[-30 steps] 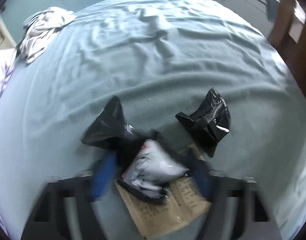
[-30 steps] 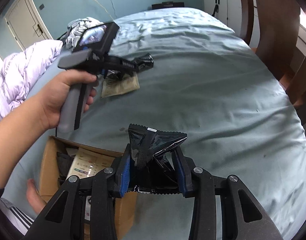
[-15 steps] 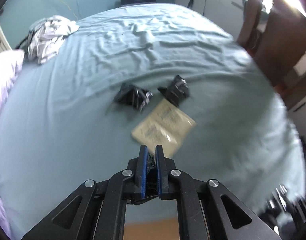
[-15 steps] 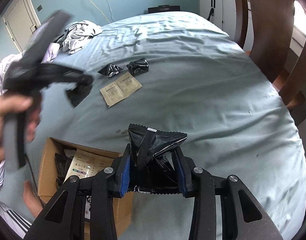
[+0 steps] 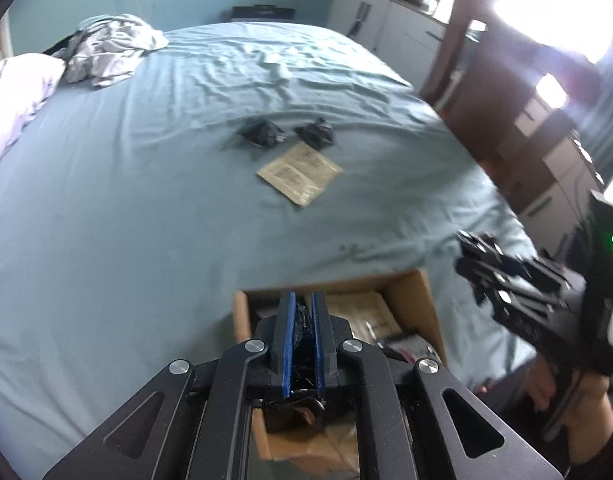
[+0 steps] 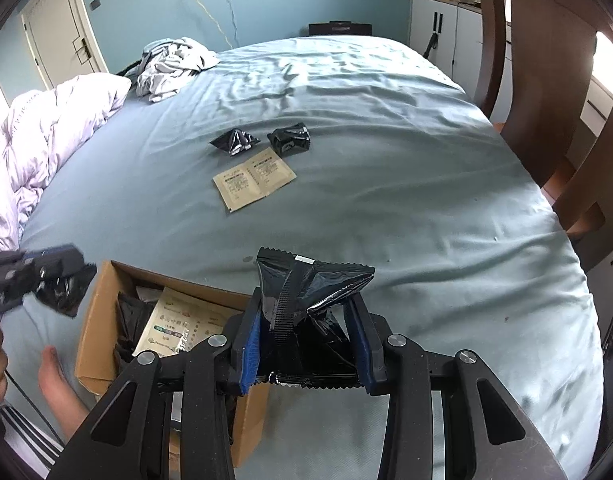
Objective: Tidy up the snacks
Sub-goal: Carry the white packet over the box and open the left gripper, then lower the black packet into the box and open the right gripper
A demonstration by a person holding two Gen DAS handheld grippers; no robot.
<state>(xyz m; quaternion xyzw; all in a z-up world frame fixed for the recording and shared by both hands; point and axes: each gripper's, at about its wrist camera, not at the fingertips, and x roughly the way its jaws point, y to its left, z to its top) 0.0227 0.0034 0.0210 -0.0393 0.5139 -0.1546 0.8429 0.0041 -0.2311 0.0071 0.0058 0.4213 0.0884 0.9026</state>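
My left gripper (image 5: 302, 340) is shut on a black snack packet (image 5: 302, 330) and hangs over the open cardboard box (image 5: 416, 292) at the bed's near edge. In the right wrist view the left gripper (image 6: 72, 270) holds that packet (image 6: 66, 292) just left of the box (image 6: 94, 320). My right gripper (image 6: 308, 336) is shut on another black snack packet (image 6: 310, 292), to the right of the box. Two black packets (image 6: 236, 141) (image 6: 290, 140) and a tan flat packet (image 6: 253, 179) lie on the blue bed; they also show in the left wrist view (image 5: 262, 134) (image 5: 316, 133) (image 5: 300, 172).
The box holds a tan packet (image 6: 174, 326) and dark packets. A white duvet (image 6: 46, 128) lies at the left and crumpled clothes (image 6: 172, 68) at the far corner. A wooden chair (image 6: 554, 92) stands to the right. A bare foot (image 6: 56, 376) is beside the box.
My left gripper closed on a black packet at the pile, lifted it and carried it back toward me to the box. My right gripper has stayed still with its packet.
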